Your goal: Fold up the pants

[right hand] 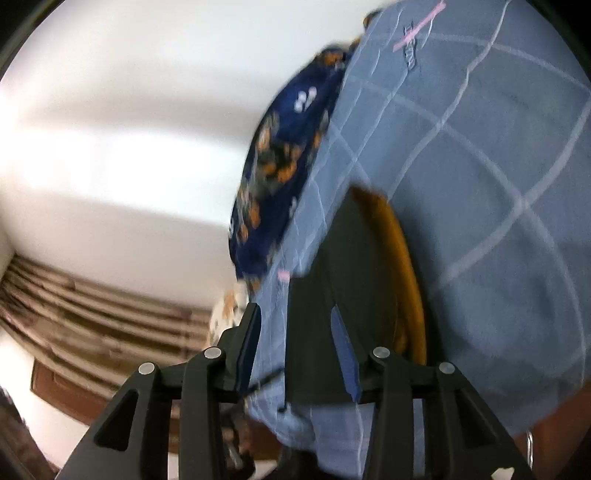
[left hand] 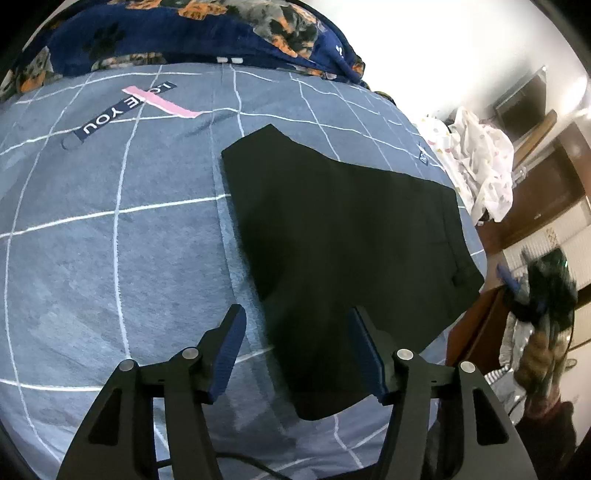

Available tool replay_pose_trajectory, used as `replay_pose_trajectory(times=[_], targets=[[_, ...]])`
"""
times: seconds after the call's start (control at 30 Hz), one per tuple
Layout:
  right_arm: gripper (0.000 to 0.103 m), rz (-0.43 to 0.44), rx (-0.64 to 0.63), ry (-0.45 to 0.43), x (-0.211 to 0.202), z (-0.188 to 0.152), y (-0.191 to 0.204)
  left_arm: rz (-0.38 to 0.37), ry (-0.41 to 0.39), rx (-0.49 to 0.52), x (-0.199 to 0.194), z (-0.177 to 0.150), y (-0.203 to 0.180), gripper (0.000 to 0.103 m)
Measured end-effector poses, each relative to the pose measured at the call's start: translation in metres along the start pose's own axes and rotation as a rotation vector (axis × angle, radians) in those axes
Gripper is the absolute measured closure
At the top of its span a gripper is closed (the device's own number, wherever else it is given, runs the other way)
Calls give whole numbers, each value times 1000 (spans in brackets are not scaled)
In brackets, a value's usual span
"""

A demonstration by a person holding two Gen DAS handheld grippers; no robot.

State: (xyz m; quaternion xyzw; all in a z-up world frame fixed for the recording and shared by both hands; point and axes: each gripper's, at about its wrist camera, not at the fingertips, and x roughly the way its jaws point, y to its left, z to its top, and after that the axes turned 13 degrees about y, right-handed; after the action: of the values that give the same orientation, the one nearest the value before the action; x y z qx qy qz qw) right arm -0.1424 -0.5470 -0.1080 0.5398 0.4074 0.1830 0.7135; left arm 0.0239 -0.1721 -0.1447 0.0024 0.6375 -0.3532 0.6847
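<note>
Black pants (left hand: 343, 236) lie folded flat on the grey-blue checked bedsheet (left hand: 110, 240), toward the bed's right side. My left gripper (left hand: 297, 325) hovers over their near left edge, open, with the fabric below the gap and not pinched. The right wrist view is blurred. There my right gripper (right hand: 295, 332) stands open at the bed's edge, with the black pants (right hand: 351, 280) beyond and between its fingers and no pad pressing. An orange-brown strip (right hand: 406, 273) runs along the pants' right side. A dark blurred gripper with blue pads (left hand: 511, 278) shows off the bed's right edge.
A navy blanket with orange prints (left hand: 221, 33) (right hand: 280, 166) is bunched at the bed's far end. A white spotted cloth (left hand: 480, 166) lies heaped beyond the right edge, near brown wooden furniture (left hand: 476, 332). White wall (right hand: 129, 147) fills the left of the right wrist view.
</note>
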Motion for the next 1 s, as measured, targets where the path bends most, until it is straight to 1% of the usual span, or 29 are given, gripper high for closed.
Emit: replay_pose_trajectory(times=[0.07,0.13,0.17,0.2,0.27,0.33,0.47,0.5,0.57,0.67,0.73,0.8,0.83,0.9,0.93,1.0], targets=[[64,-43,43,48,10,-13,-8,-8,4,-1,0,0,-2,44],[64,-63,91,70,18,-19,-23,-4,5,8,-1,-2,-4,44],[64,-78,117,65,20,-19,-31,2,6,15,-1,-3,-6,44],[64,-72,144,58,21,-17,-39,6,6,19,-1,-3,-6,43],[64,-30,167,49,21,-15,-49,12,5,24,-1,-6,-8,40],[64,-30,169,42,22,-10,-51,14,6,15,0,-7,-7,38],[64,-48,168,27,27,-2,-50,3,21,-11,3,-8,-4,38],[71,-71,157,26,30,-1,-49,2,22,-14,3,-8,-4,38],[90,-142,122,31,33,-2,-43,5,17,-15,2,-10,-4,38],[90,-162,86,1,31,-5,-32,7,17,-18,0,-10,-5,38],[91,-138,54,-17,23,-14,-17,5,10,-14,-2,-11,-7,38],[91,-143,42,-23,19,-21,-9,9,8,-8,-2,-11,-8,37],[91,-146,55,-18,19,-24,-11,9,10,-6,0,-11,-9,37],[92,-148,108,4,21,-30,-29,8,19,-5,3,-11,-9,36],[93,-149,144,10,22,-32,-40,8,25,-3,4,-11,-10,36],[94,-119,241,27,26,-39,-68,13,30,5,7,-12,-11,36]])
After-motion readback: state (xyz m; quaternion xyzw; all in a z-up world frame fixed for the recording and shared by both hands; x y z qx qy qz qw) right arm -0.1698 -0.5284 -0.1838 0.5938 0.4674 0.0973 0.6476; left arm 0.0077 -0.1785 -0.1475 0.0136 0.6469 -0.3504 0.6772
